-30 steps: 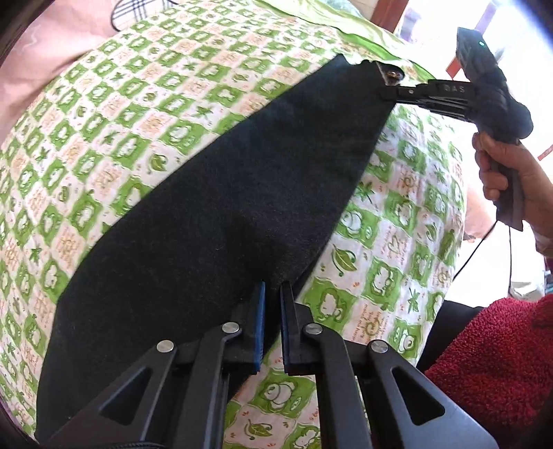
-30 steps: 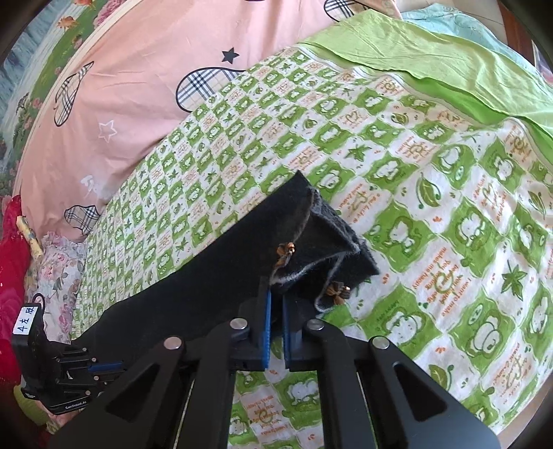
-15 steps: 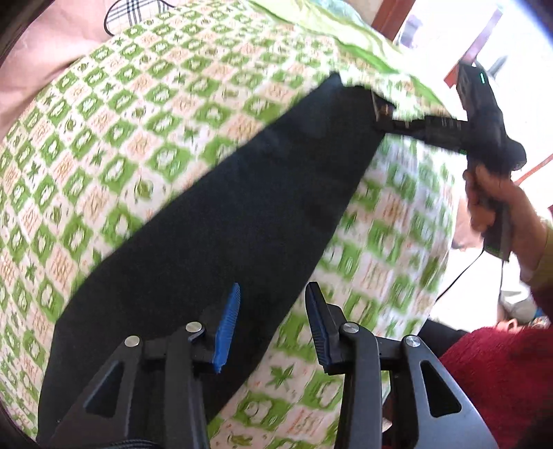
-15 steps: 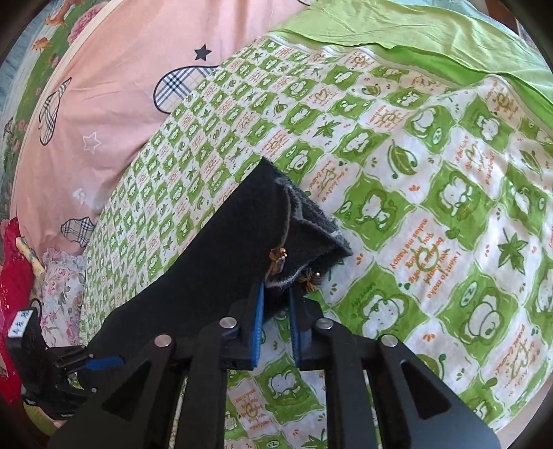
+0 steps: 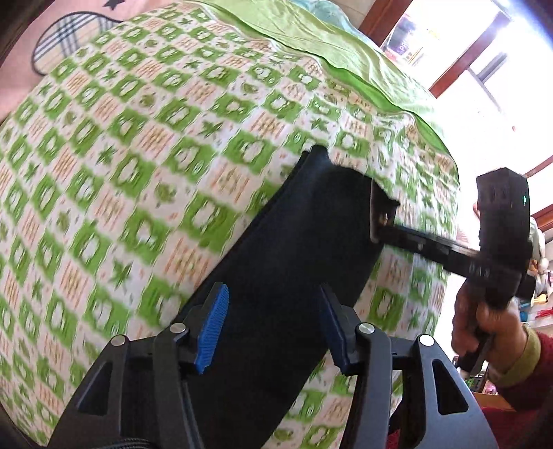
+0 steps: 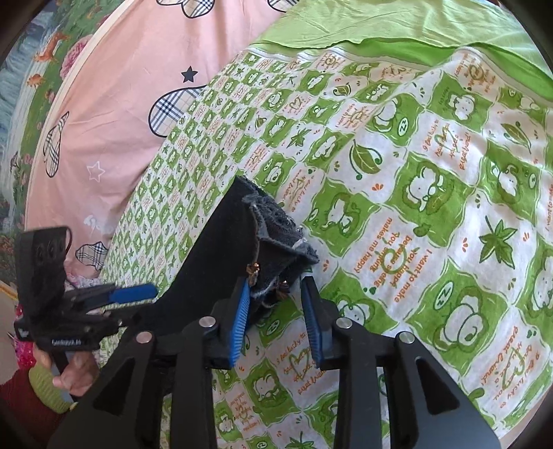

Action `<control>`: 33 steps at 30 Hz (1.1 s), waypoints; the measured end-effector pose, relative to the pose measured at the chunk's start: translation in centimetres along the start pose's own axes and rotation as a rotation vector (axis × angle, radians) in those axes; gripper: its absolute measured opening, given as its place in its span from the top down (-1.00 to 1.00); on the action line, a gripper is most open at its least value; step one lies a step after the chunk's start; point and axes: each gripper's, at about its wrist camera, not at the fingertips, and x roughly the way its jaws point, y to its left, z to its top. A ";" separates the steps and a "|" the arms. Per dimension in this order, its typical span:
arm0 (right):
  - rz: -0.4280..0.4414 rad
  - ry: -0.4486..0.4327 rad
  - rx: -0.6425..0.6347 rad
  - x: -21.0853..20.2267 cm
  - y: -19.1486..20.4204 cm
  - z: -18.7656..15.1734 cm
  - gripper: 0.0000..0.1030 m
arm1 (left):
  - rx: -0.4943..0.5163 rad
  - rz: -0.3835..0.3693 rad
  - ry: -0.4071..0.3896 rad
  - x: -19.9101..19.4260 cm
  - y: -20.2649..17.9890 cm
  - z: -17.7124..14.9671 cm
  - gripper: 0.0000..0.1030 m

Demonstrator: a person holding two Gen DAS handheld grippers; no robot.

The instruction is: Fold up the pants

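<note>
Black pants [image 5: 283,276] lie in a long strip across the green-and-white patterned bedspread [image 5: 138,155]. My left gripper [image 5: 273,324] is open, its blue pads spread above the near part of the strip, holding nothing. In the right wrist view the waistband end [image 6: 273,238] of the pants [image 6: 214,248], with small metal buttons, is bunched up. My right gripper [image 6: 274,321] is open with the waistband edge between its pads. The right gripper also shows in the left wrist view [image 5: 380,231] at the pants' far end. The left gripper shows in the right wrist view [image 6: 138,293].
A pink quilt [image 6: 114,114] with plaid shapes lies along the far side of the bed. A plain green sheet [image 6: 397,24] covers the bed's far end. A bright window with wooden frame [image 5: 484,69] lies beyond the bed. The person's red sleeve [image 5: 518,397] is at lower right.
Both grippers have opened and let go of the pants. The left gripper has moved up over the strip; the waistband end has dropped bunched onto the bed.
</note>
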 end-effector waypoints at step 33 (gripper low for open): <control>0.099 -0.002 0.007 1.7 -0.4 0.1 0.25 | 0.070 -0.139 0.061 6.9 -2.8 9.2 0.80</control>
